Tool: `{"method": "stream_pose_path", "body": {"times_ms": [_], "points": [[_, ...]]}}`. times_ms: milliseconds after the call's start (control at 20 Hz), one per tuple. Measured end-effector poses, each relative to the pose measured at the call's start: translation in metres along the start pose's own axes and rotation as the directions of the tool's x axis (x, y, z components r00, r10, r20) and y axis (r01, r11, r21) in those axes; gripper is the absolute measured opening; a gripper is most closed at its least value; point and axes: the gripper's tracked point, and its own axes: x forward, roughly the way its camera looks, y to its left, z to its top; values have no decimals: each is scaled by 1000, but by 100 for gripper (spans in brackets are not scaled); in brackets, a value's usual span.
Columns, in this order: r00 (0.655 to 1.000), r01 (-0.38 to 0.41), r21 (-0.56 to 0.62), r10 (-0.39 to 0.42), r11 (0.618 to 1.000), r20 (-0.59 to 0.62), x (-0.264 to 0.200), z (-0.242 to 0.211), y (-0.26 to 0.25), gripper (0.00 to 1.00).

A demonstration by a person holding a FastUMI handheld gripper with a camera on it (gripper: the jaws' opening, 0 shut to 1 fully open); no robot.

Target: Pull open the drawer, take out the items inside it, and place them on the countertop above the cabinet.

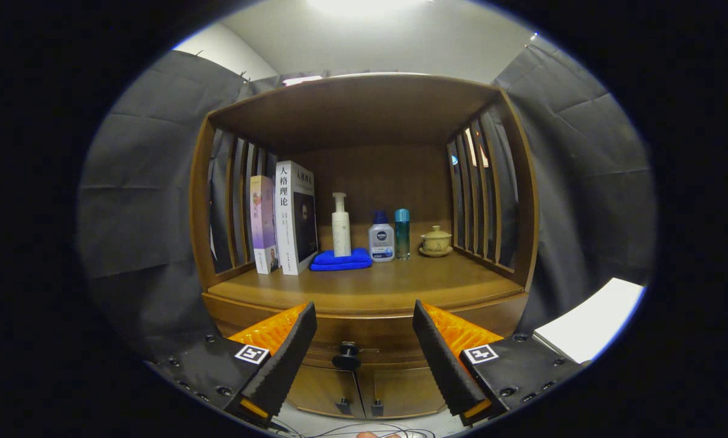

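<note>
A wooden cabinet stands ahead of me, its countertop (370,286) under an open shelf frame. Below the countertop's front edge runs the drawer front (376,340), closed, with a dark round knob (346,354) at its middle. My gripper (364,316) is open, its two fingers spread wide. The knob sits just ahead of the fingers, low in the gap between them, a little nearer the left finger, and neither finger touches it. What lies inside the drawer is hidden.
On the countertop stand two books (282,219) at the left, a white pump bottle (340,225) on a folded blue cloth (339,260), a blue-capped bottle (381,237), a slim teal bottle (402,233) and a lidded cup (436,241). Two cabinet doors (364,395) lie below the drawer. A white surface (589,319) is at the right.
</note>
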Motion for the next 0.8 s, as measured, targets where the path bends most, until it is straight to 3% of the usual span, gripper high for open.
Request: {"method": "stream_pose_path", "body": {"times_ms": [400,800], "points": [[996,4,-13,-5,1000,-92,43,-53,9,100],[989,87,-90,-97,992,-112,65,-95,5,100]]}}
